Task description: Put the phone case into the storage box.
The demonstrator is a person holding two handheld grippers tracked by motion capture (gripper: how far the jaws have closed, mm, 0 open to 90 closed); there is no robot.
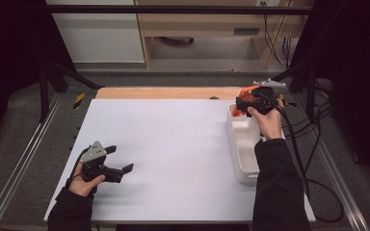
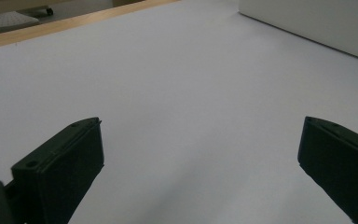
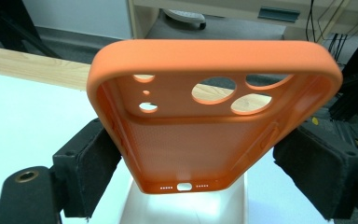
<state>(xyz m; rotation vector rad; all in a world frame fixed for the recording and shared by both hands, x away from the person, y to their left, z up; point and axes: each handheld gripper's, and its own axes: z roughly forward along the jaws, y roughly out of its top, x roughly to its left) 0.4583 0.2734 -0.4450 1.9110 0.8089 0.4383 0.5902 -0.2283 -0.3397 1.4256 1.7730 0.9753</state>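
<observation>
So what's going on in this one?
A person works at a white table with a gripper in each hand. The right gripper is clamped on an orange phone case and holds it over the far end of a white bin. The left gripper sits near the table's left front, jaws wide open on nothing.

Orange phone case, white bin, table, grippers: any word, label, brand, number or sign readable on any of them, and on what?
None can be read.
Orange phone case, held between the right gripper pads: bare inside, only cut-outs.
White bin: plain.
White table: plain.
Left gripper, open: no marking legible.
Yellow-black stripes beside the table: a pattern, no text.
</observation>
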